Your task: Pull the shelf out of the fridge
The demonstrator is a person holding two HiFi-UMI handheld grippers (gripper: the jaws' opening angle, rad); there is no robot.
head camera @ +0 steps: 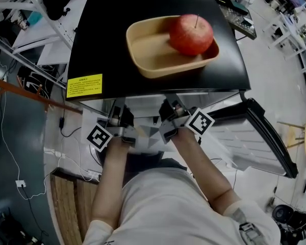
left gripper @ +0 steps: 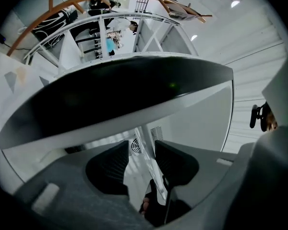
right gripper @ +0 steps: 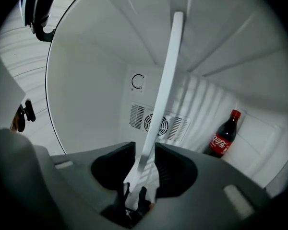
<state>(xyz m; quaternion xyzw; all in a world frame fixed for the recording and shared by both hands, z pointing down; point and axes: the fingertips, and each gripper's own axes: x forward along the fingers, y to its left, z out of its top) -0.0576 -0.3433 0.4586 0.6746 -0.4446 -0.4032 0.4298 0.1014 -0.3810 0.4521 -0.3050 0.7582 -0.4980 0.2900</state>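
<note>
Under the fridge's black top [head camera: 107, 45], both grippers reach into the open fridge. The shelf's white front edge [right gripper: 168, 80] runs away from me straight between the right gripper's [right gripper: 145, 169] pads, with hardly any gap on either side. The left gripper [left gripper: 142, 159] stands open, and a thin pale edge of the shelf [left gripper: 143, 137] passes through the gap without touching its pads. In the head view the left gripper [head camera: 118, 122] and right gripper [head camera: 169, 117] sit side by side just below the top's front edge, which hides the shelf.
A tan tray [head camera: 143, 60] with a red apple [head camera: 191, 33] rests on the fridge's top. The fridge door [head camera: 265, 137] hangs open to the right. A cola bottle [right gripper: 224, 133] stands at the back right inside, beside the fan vent [right gripper: 158, 121].
</note>
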